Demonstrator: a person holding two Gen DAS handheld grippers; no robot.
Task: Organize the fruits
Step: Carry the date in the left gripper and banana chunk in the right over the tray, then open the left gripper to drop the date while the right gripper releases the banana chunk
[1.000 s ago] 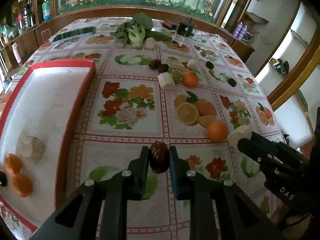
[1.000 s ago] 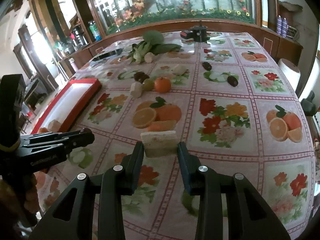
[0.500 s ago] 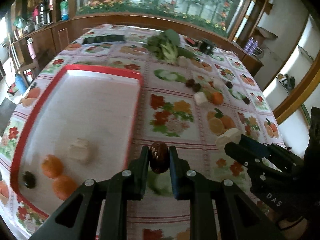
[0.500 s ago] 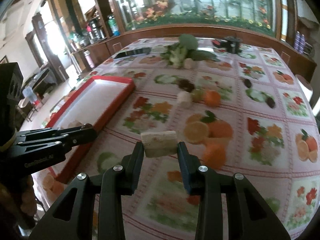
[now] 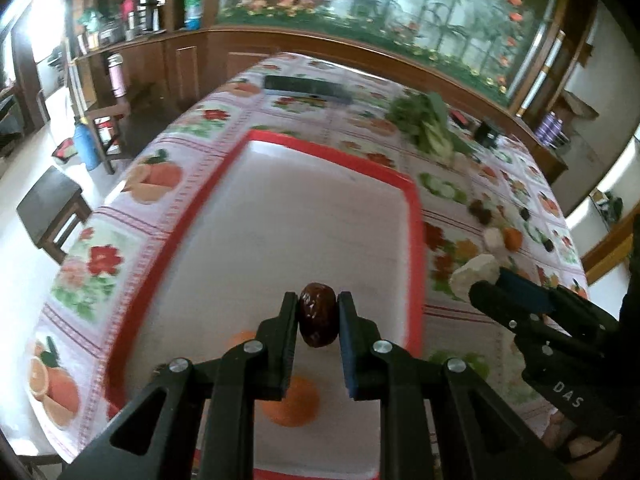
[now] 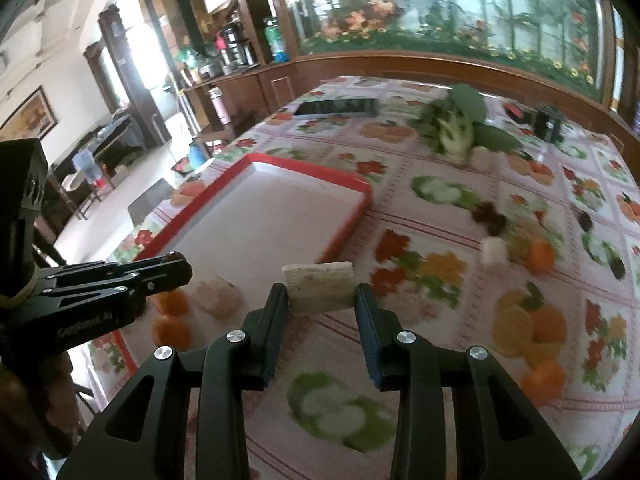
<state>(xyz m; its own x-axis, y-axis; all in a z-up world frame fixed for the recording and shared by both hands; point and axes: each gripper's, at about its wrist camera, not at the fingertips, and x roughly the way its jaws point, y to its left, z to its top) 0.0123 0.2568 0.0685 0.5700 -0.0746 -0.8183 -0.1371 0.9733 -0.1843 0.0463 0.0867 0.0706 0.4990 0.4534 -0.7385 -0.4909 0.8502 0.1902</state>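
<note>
Two tools loaded: left tool [image 5: 318, 314] clamps dark date [image 5: 317, 319] above red tray [image 5: 416, 248]; right tool [image 6: 321, 300] clamps pale block [image 6: 319, 286].

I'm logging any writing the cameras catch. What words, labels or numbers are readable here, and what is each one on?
"DAS": white letters on the black body of the right tool, seen from the left wrist view.
Pale lettering on the body of the left tool, in the right wrist view: too blurred to read.
Bottles on the shelf: labels too small to read.
</note>
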